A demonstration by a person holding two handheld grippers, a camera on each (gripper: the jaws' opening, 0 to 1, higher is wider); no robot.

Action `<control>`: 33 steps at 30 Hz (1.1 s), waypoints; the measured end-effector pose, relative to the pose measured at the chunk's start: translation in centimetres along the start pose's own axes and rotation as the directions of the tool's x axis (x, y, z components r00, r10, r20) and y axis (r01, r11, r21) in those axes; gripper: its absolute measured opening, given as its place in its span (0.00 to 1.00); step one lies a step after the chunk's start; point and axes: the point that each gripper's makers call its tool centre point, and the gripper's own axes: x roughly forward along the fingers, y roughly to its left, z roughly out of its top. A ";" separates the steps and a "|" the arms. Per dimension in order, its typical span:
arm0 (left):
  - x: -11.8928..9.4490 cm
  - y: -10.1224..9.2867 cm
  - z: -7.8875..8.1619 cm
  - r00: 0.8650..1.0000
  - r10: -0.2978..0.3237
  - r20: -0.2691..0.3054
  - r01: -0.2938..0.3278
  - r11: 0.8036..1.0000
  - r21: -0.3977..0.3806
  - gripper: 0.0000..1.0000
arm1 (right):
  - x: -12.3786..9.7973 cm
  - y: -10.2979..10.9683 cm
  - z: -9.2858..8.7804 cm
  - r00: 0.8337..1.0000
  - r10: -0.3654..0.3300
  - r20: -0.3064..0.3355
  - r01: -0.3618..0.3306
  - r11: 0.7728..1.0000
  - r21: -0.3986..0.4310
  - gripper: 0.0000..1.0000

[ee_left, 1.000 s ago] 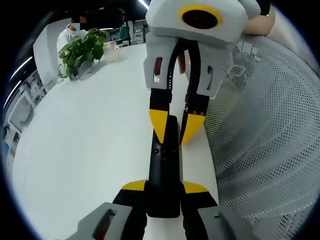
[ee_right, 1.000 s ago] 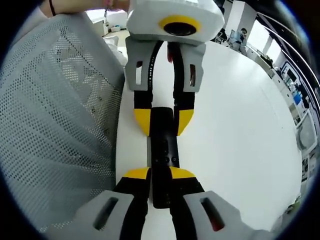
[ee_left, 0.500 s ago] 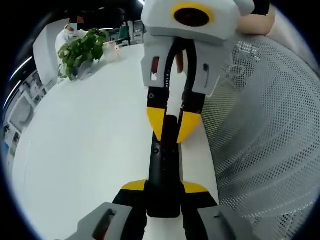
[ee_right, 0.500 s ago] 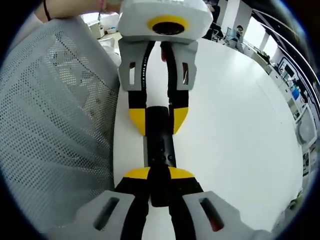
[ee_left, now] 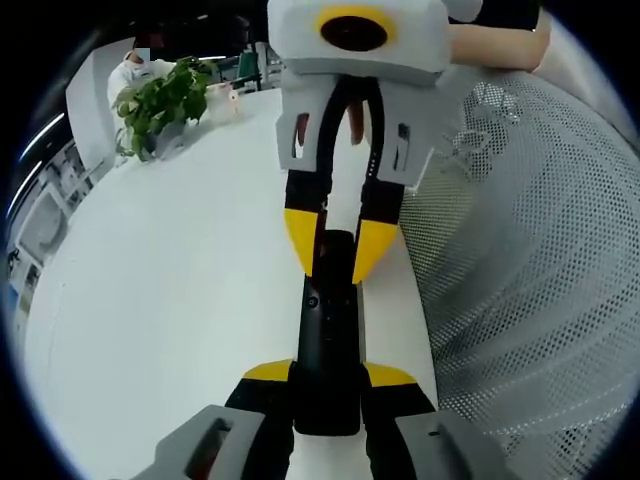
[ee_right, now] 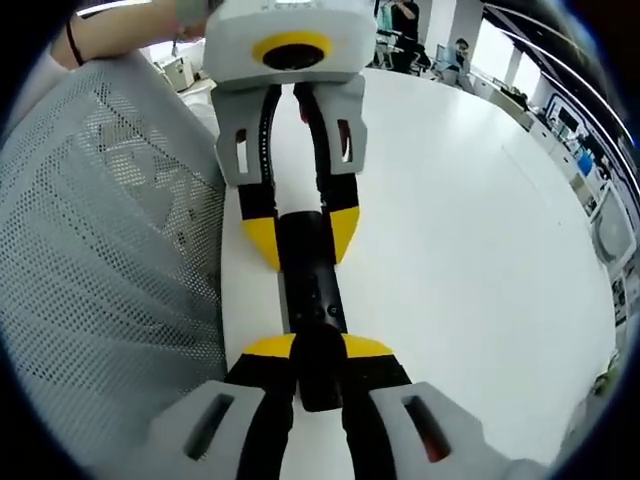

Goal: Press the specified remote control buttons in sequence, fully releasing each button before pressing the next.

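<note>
A slim black remote control (ee_left: 328,320) lies lengthwise over the white table (ee_left: 180,290), near its edge. In the left gripper view, my left gripper (ee_left: 330,374) is shut on the remote's near end, yellow tips pressed to both sides. My right gripper (ee_left: 335,245) comes in from the top, and its yellow tips clasp the remote's far end. In the right gripper view, the right gripper (ee_right: 318,347) is shut on the remote control (ee_right: 312,290), whose small buttons face up. The left gripper (ee_right: 302,236) grips the opposite end.
A grey mesh chair back (ee_left: 530,260) runs along the table edge beside the remote, seen also as grey mesh (ee_right: 100,260). A potted plant (ee_left: 160,105) stands at the table's far corner. A person's forearm (ee_right: 120,30) reaches in behind the left gripper.
The right gripper has shifted slightly left on the remote's far end. The right gripper view has swung, so the left gripper and remote now sit further left and tilted. Both stay shut on the remote.
</note>
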 end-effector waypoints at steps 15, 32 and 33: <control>0.0 0.1 0.0 1.000 -0.002 0.000 0.002 1.000 0.002 0.25 | -0.1 -0.1 -0.1 1.000 0.000 -0.005 0.000 1.000 -0.003 0.07; 0.0 0.0 0.0 1.000 -0.010 -0.003 0.010 1.000 0.012 0.25 | 0.3 0.1 0.0 0.987 0.095 -0.128 -0.123 0.965 -0.230 0.06; 0.0 0.0 0.0 1.000 -0.010 -0.004 0.010 1.000 0.012 0.25 | 0.4 0.2 0.1 0.985 0.102 -0.140 -0.135 0.960 -0.247 0.06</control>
